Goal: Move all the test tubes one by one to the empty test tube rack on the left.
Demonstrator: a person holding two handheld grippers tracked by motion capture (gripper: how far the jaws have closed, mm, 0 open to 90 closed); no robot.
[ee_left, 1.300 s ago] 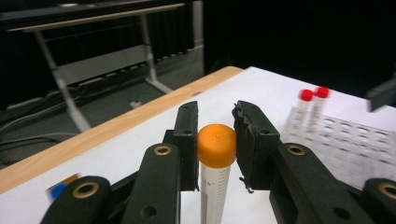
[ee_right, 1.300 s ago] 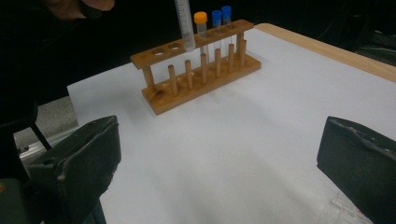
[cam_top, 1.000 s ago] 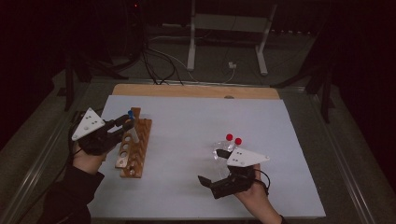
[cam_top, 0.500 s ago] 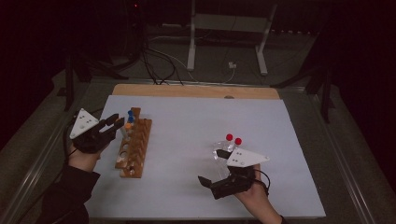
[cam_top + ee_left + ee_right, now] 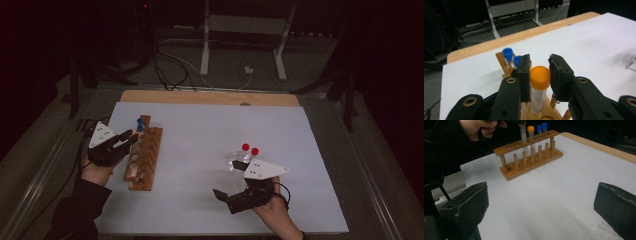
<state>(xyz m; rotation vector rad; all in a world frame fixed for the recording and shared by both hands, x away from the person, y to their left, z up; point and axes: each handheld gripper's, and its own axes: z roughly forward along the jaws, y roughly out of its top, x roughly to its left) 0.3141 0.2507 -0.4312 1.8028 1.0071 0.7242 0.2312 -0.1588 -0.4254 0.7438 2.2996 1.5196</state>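
My left gripper is shut on the orange cap of a clear tube, which stands upright in a hole of the wooden rack. In the right gripper view that tube passes through the rack's top rail. Beside it stand another orange-capped tube and two blue-capped tubes. My right gripper rests open near the table's front, jaws wide apart with nothing between them. Two red-capped tubes lie just beyond it.
The rack stands on a white sheet over a wooden tabletop. Several rack holes toward the person hold nothing. Behind the table are a metal stand and cables on the floor.
The left hand has sunk a little with the orange-capped tube toward the rack. The right hand and its gripper have kept still.
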